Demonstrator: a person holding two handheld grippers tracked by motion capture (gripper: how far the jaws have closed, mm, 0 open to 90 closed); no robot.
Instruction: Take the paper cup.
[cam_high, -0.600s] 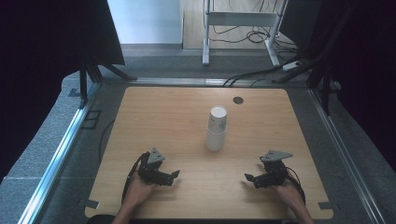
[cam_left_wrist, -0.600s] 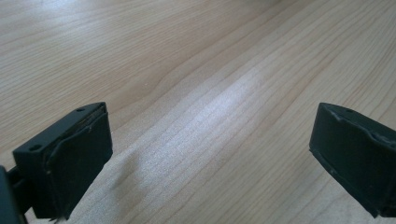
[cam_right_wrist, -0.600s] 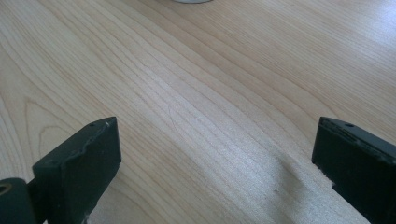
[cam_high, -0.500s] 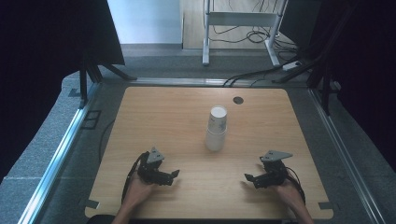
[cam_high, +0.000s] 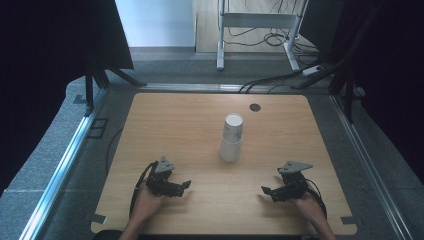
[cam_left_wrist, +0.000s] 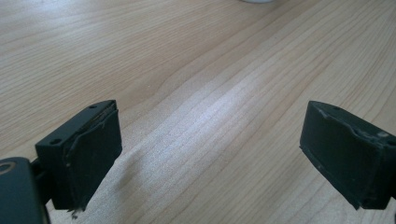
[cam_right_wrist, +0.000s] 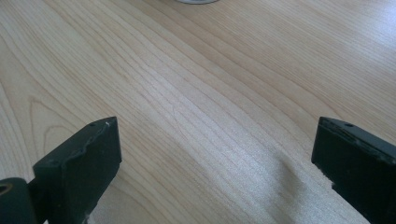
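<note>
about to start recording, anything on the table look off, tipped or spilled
Nothing stands out. The stack of white paper cups stands upright mid-table, with no spill on the wooden table. The left hand-held gripper and right hand-held gripper are both open near the front edge, holding nothing.

A stack of white paper cups (cam_high: 232, 137) stands upright on the wooden tabletop (cam_high: 175, 125), near its middle and slightly toward the far side. The cups are nested one inside another, and the open mouth of the top cup faces up. The exact number of cups cannot be told. A faint printed pattern shows on the upper part of the stack. The stack stands free, well apart from both hand-held grippers and from the tabletop edges.
</note>
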